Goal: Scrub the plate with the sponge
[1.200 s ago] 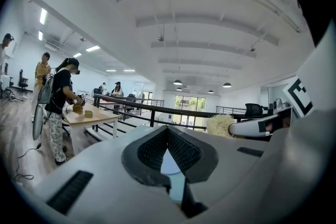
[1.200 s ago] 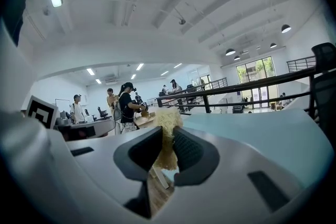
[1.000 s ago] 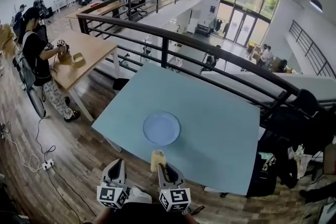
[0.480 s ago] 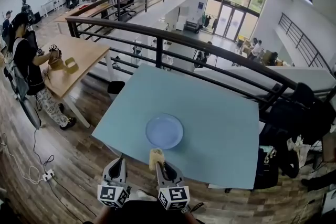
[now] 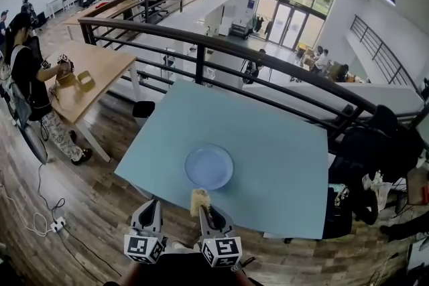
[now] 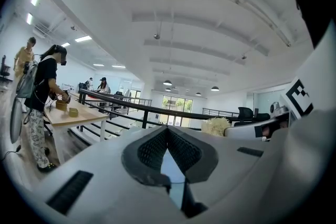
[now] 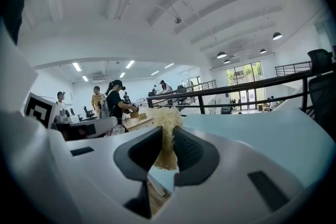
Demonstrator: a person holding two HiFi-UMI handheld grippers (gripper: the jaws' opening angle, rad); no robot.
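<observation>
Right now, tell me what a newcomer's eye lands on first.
The round pale blue plate sits alone on the light blue table, toward the person's side. Just short of it, the right gripper pinches a straw-coloured sponge; the left gripper beside it is shut and empty.

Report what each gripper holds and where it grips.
Right gripper clamps the pale yellow fibrous sponge by its near end, the rest jutting past the tips; left gripper is shut, empty.
</observation>
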